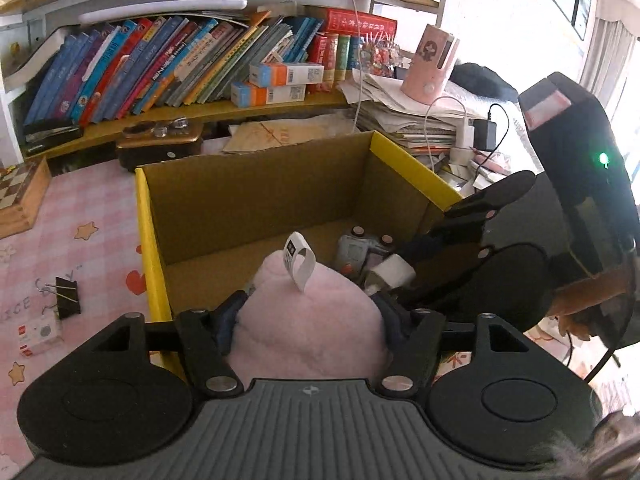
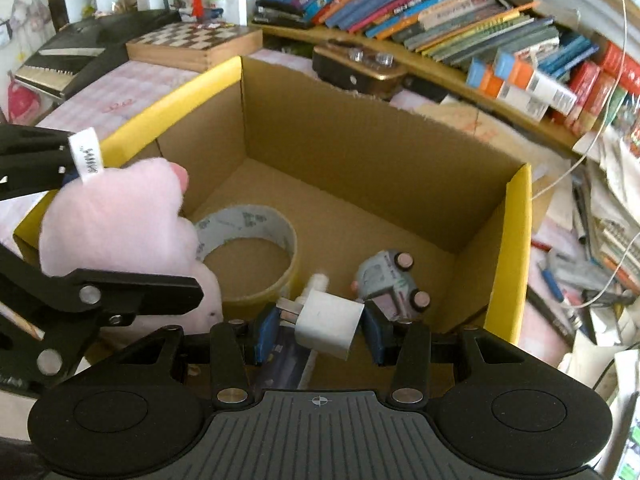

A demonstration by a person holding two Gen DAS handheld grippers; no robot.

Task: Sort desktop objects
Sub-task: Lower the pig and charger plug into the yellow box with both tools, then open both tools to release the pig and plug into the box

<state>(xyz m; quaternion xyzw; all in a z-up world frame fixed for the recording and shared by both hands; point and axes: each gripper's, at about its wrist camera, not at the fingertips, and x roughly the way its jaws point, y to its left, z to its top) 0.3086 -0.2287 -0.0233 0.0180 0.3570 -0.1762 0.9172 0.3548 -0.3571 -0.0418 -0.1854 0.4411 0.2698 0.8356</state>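
My left gripper (image 1: 310, 316) is shut on a pink plush toy (image 1: 308, 320) with a white tag, held over the near edge of the yellow-rimmed cardboard box (image 1: 256, 196). The plush also shows in the right wrist view (image 2: 116, 224). My right gripper (image 2: 320, 328) is shut on a white charger plug (image 2: 328, 324), held inside the box (image 2: 360, 152) above its floor. The plug also shows in the left wrist view (image 1: 394, 270). In the box lie a tape roll (image 2: 248, 252) and a grey toy car (image 2: 388, 280).
A binder clip (image 1: 66, 296) and a small white box (image 1: 38, 334) lie on the pink desk mat left of the box. A chess box (image 2: 196, 42), a dark case (image 1: 160, 144), a bookshelf (image 1: 160, 68) and paper stacks (image 1: 408, 120) surround it.
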